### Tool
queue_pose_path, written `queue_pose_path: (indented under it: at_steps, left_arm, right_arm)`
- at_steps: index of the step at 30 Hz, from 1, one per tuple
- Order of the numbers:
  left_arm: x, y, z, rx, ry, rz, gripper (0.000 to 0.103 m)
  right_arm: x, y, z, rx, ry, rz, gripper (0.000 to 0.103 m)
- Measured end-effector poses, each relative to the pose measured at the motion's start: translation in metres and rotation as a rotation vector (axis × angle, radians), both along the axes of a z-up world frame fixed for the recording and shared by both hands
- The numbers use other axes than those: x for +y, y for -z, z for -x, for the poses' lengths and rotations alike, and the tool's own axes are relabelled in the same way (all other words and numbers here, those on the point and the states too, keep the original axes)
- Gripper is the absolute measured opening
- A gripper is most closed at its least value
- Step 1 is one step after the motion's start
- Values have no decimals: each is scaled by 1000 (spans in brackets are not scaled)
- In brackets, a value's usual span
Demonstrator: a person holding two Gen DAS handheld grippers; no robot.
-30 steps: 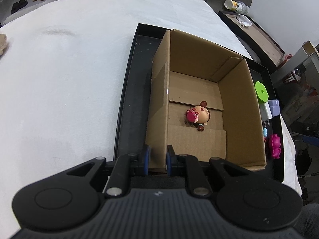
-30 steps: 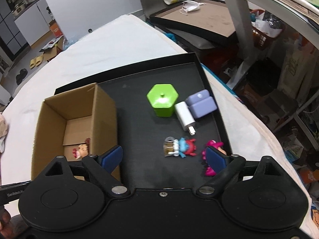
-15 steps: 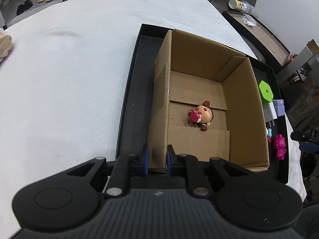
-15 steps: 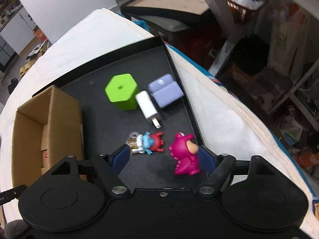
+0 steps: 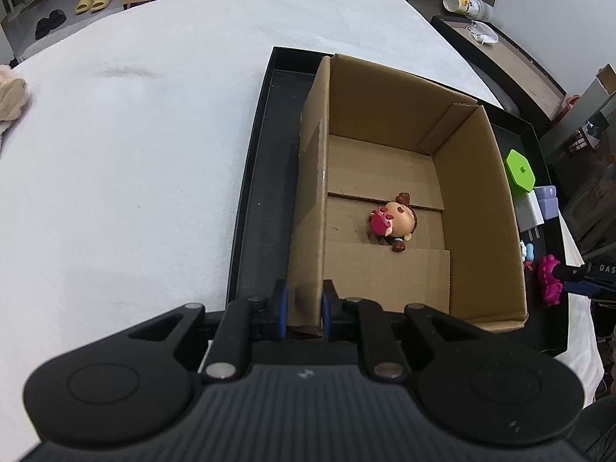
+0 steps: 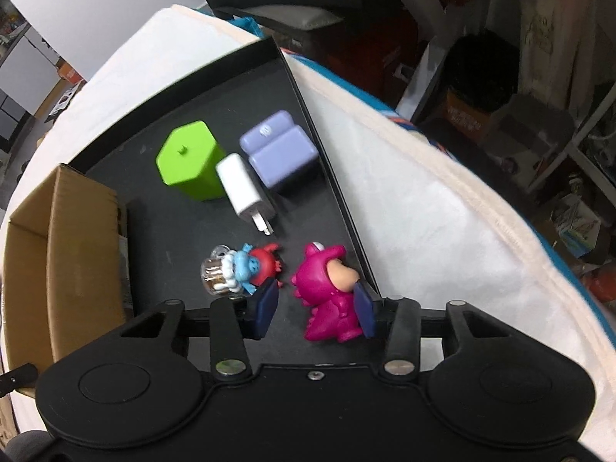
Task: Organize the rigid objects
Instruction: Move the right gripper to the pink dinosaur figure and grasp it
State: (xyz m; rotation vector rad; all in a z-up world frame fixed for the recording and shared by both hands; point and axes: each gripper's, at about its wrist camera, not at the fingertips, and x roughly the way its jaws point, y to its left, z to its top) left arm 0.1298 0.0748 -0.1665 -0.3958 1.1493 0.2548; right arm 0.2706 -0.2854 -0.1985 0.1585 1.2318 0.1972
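You are pinching the near left wall of the box (image 5: 385, 177) with your left gripper (image 5: 304, 308), its blue pads pressed against either side of the cardboard. The box is sitting open in the black tray (image 5: 261, 177), stretching away ahead of that gripper. Inside it, ahead and a little to the right of the pads, a round-headed figurine (image 5: 396, 219) in tan with brown spots and a pink face is lying on the cardboard floor.

Your right gripper (image 6: 315, 304) is closing its jaws around the pink dinosaur (image 6: 327, 292). The right pad is touching the toy's flank; the left pad is standing clear of it with a gap showing. The dinosaur is bright magenta with a spiky back, stubby legs and a peach face, and it is standing at the tray's right edge. Just ahead of the left pad, a red and blue figurine (image 6: 246, 269) with a clear dome is lying on the tray. Farther ahead, a white charger (image 6: 242, 188), a green hexagonal block (image 6: 188, 161) and a lilac sofa (image 6: 281, 154) are clustering together.
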Motion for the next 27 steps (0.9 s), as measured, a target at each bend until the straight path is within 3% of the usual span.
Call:
queue_pose_path:
  at_steps: [15,18,27]
  left_arm:
    - [0,3,-1,1,3,4,16]
    - [2,3,0,-2,5,12,16]
    - [2,4,-2,-1,28,9,16]
  right_arm:
    - [16,24,-9,41,-48,82,44]
    - [20,26,-7,49,-61,100,35]
    - [23,6,-1,16,-63,87,35]
